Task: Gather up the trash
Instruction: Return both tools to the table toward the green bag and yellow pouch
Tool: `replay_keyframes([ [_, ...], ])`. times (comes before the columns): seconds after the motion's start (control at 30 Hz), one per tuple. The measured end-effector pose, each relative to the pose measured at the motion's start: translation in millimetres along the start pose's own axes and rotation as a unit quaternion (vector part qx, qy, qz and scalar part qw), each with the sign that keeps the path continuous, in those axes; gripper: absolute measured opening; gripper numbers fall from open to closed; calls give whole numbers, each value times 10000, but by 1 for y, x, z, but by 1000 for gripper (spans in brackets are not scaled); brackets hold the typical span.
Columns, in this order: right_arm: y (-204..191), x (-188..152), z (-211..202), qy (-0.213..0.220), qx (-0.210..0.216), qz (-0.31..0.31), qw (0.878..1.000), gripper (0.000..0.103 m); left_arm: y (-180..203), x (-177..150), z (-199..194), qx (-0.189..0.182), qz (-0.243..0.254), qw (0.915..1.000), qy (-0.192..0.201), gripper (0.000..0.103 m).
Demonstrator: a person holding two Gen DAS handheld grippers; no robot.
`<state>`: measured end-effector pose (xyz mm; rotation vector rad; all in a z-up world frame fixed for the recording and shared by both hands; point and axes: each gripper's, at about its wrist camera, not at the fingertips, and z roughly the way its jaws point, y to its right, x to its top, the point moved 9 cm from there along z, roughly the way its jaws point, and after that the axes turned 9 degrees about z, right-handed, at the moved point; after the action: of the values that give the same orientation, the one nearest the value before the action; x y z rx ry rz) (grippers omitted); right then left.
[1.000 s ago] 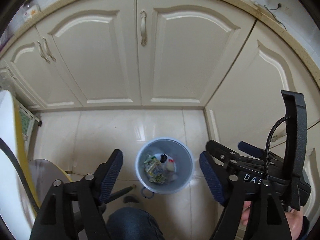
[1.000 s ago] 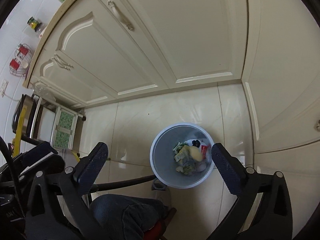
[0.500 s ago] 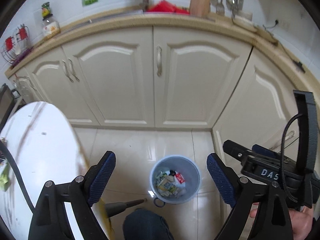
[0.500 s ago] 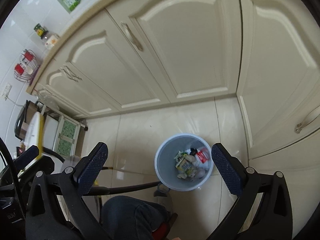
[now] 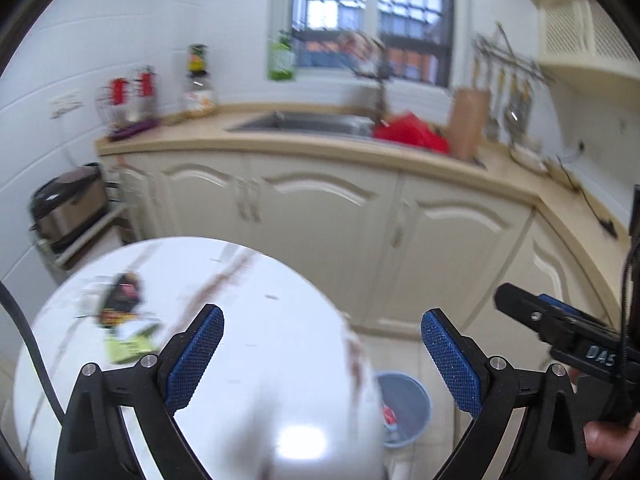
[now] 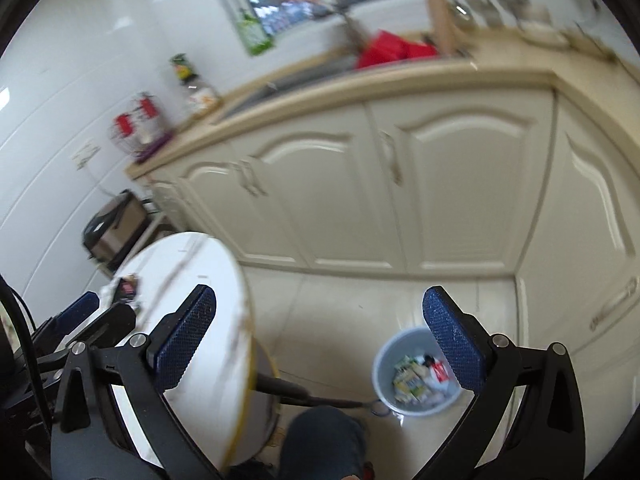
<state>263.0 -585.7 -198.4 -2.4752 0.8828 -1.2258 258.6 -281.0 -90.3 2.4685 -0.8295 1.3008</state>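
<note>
Hovering over round white worktop, left tool empty, jaws just widened; right tool spread, empty. Crumpled wrappers lie far left on worktop: likely light, soft, crinkly; pinch raised fold. Grey bin on floor, right.

Readable text: one marking only

I read "DAS" in pale letters on my right gripper; wrapper and jar labels blur beyond reading.

Bare tabletop around blurred, seemingly flat wrappers; bin unobstructed.
</note>
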Motion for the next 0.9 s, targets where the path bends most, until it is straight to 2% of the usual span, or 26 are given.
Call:
replay_keyframes([
  [0.17, -81, -3, -22, 264, 280, -576, 9976, 103, -52, -29, -73, 474, -299, 9976, 414, 102],
  [0.4, -183, -22, -41, 582, 598, -1228, 9889, 103, -108, -77, -151, 1203, -697, 9881, 662, 102],
  [0.67, -269, -61, -46, 609, 972, -1939, 9743, 103, -150, -122, -203, 1863, -1279, 9715, 713, 102],
  [0.9, -311, -94, -28, 424, 1166, -2320, 9648, 103, -157, -143, -223, 2261, -1474, 9611, 593, 102],
])
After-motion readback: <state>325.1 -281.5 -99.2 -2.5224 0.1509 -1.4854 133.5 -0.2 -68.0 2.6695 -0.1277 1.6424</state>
